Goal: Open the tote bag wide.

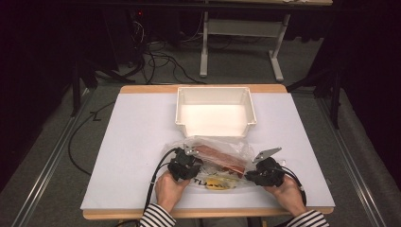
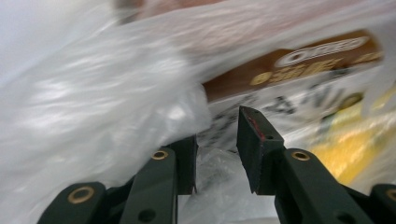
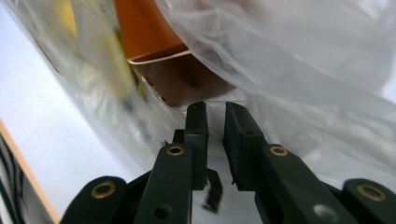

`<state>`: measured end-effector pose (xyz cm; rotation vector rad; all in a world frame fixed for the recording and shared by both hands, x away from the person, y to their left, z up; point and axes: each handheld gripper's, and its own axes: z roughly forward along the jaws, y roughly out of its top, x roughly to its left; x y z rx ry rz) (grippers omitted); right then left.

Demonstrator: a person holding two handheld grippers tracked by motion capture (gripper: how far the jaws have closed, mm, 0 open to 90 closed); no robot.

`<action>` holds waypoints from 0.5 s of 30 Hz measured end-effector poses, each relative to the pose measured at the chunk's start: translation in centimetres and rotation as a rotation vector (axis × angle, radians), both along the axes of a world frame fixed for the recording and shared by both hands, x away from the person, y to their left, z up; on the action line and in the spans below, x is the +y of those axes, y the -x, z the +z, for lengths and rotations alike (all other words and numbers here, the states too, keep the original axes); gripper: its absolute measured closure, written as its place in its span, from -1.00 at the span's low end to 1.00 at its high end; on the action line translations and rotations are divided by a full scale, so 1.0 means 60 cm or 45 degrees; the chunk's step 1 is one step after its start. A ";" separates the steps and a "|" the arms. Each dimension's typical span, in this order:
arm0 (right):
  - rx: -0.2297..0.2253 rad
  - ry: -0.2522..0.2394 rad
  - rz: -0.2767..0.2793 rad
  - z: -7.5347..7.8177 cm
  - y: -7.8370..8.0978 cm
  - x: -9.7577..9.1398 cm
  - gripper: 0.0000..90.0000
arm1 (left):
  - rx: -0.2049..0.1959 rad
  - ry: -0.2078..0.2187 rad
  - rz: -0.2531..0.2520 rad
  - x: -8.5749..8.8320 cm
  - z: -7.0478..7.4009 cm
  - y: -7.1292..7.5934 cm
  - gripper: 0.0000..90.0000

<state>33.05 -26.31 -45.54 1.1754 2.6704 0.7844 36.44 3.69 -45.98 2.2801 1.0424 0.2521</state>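
A clear plastic bag (image 1: 218, 163) holding a brown box (image 1: 221, 160) and a yellow packet (image 1: 218, 183) is seen lying at the near edge of the table (image 1: 137, 142), just in front of an empty white bin (image 1: 215, 109). The bag's left side is met by the left gripper (image 1: 185, 166), whose jaws are held partly apart with crumpled film between them, though whether the film is pinched cannot be told. At the bag's right side the right gripper (image 1: 263, 176) is held with its jaws nearly together, a narrow gap left over the film.

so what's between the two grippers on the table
In the high view, the clear plastic bag lies between the left gripper and right gripper, with a brown box and a yellow packet inside.
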 end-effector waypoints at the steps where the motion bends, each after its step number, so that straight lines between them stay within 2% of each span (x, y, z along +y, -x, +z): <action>1: -0.003 0.003 -0.004 0.000 0.000 -0.001 0.80 | 0.005 -0.002 0.008 0.003 -0.001 -0.001 0.53; 3: 0.000 0.008 -0.005 0.001 0.000 -0.002 0.80 | -0.001 -0.011 0.027 0.010 -0.002 -0.004 0.54; 7: -0.014 0.003 -0.005 0.009 0.002 -0.003 0.77 | 0.007 0.028 0.030 0.014 0.001 -0.001 0.53; 12: -0.095 -0.096 -0.029 0.044 0.009 -0.014 0.75 | -0.008 0.046 0.020 0.015 0.010 0.002 0.53; 15: -0.137 -0.111 -0.029 0.063 0.007 -0.015 0.75 | -0.008 0.064 0.020 0.015 0.012 0.001 0.53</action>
